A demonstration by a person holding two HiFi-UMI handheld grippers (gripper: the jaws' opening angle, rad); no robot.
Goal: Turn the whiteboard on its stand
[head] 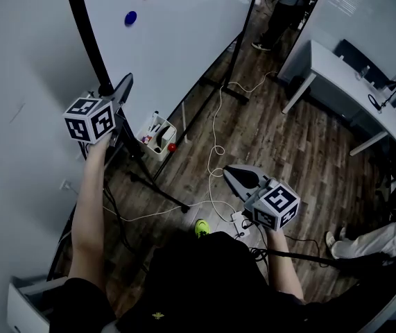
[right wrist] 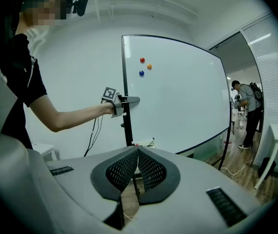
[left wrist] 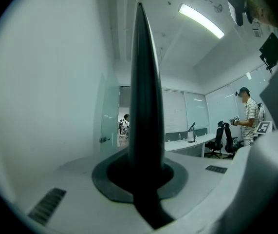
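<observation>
The whiteboard (head: 184, 26) stands on a black stand and carries red, orange and blue magnets (head: 130, 17); it also fills the right gripper view (right wrist: 182, 96). My left gripper (head: 123, 89) is shut on the board's black side post (head: 90, 40). In the left gripper view that post (left wrist: 146, 106) rises between the jaws. Seen from the right gripper view, the left gripper (right wrist: 129, 100) holds the post at mid height. My right gripper (head: 229, 174) hangs low over the floor, away from the board. Its jaws are shut with nothing between them (right wrist: 138, 151).
A white basket (head: 157, 136) of markers sits by the stand's foot (head: 166, 193). Cables (head: 215, 137) and a power strip lie on the wood floor. A white desk (head: 350, 82) stands at the right. A person (head: 281, 9) stands beyond the board.
</observation>
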